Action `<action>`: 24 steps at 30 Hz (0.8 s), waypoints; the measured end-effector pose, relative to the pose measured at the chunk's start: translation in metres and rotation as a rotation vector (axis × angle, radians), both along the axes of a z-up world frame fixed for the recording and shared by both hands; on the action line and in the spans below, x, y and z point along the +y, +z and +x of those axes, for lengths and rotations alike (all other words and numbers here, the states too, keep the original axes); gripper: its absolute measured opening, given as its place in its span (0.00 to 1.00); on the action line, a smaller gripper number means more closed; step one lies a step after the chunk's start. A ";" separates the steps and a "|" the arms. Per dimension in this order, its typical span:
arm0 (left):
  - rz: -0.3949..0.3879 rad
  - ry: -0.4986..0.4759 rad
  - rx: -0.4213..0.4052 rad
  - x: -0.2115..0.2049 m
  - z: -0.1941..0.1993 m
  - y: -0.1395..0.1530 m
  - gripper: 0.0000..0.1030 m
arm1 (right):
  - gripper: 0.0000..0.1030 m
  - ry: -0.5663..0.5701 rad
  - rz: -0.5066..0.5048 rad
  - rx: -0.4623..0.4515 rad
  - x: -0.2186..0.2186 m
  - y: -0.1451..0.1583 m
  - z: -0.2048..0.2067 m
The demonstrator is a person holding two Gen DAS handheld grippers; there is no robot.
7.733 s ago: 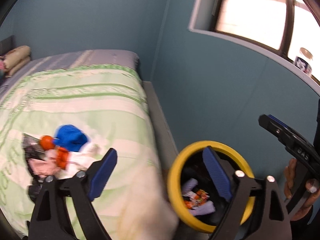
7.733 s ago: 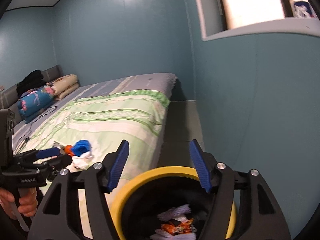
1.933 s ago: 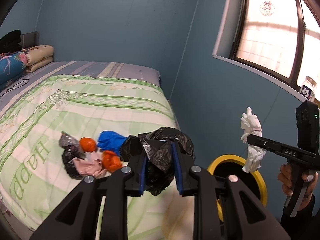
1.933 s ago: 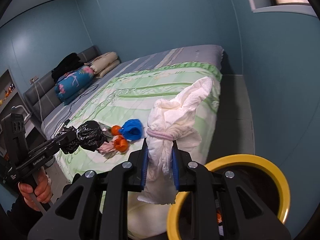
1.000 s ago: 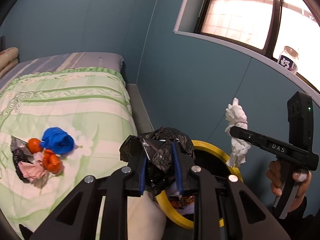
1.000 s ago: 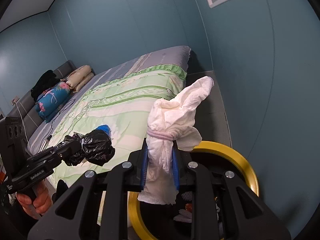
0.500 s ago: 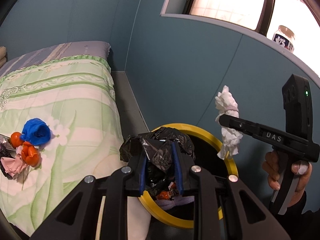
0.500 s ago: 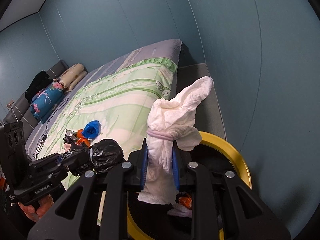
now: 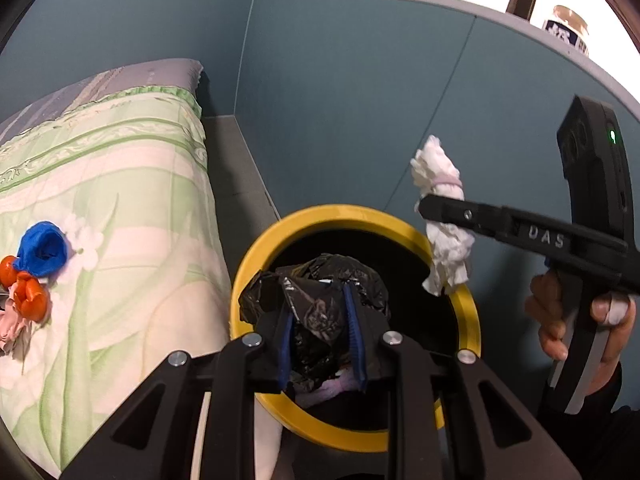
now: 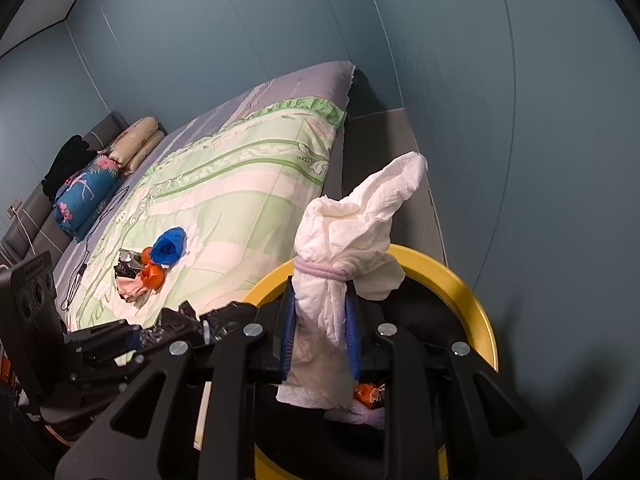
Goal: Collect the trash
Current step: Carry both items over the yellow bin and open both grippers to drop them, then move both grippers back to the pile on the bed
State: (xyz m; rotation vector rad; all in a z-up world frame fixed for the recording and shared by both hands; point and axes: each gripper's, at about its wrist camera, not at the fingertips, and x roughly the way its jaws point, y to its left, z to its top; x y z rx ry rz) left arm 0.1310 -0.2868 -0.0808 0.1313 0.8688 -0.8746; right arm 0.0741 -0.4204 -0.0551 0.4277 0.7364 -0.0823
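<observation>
Trash first: we've got two pieces in hand and both sit over the yellow-rimmed bin point(image 9: 469, 312), which stands on the floor in the gap between the bed point(image 10: 248, 184) and the blue wall. Our left gripper point(image 9: 322, 344) has its jaws pinching a crumpled black plastic bag point(image 9: 320, 296), and from the left wrist view that bag hangs right above the dark mouth of the bin, so a release from here should land it inside. Our right gripper point(image 10: 320, 336) has its jaws squeezed on a white tissue bundle point(image 10: 348, 248) tied round the middle with a pale purple band; the pinch sits just below the band, probably because that's the narrowest, firmest spot on something so floppy. Its lower end dangles over the far side of the rim, a bit close to the edge, so we'd guess it wants nudging inward before letting go. Both tools tilt down toward the opening, the right hand point(image 9: 576, 320) wrapped round its handle off to the side. Inside the bin we can already spot an orange wrapper point(image 10: 370, 392) and some pale scraps. More stuff waits on the green quilt: a blue wad point(image 10: 170, 246), orange bits point(image 10: 154, 276) and a pinkish scrap point(image 10: 132, 286), well apart from the bin.
</observation>
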 end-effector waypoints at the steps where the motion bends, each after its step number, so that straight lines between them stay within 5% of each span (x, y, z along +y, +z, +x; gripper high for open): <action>1: 0.003 -0.003 0.001 -0.001 -0.001 -0.001 0.21 | 0.20 0.001 0.003 0.003 0.000 -0.001 0.000; 7: 0.006 -0.031 0.005 -0.005 -0.005 -0.004 0.21 | 0.21 -0.002 0.012 0.011 -0.003 -0.005 0.000; 12: -0.002 -0.036 0.005 -0.003 -0.009 -0.004 0.27 | 0.36 -0.029 0.032 0.003 -0.012 -0.005 -0.003; 17: -0.031 -0.018 -0.008 0.004 -0.015 0.000 0.63 | 0.41 -0.054 0.044 -0.011 -0.018 -0.002 -0.008; 24: -0.060 0.026 -0.024 0.018 -0.013 0.012 0.74 | 0.51 -0.079 0.057 -0.078 -0.024 0.010 -0.017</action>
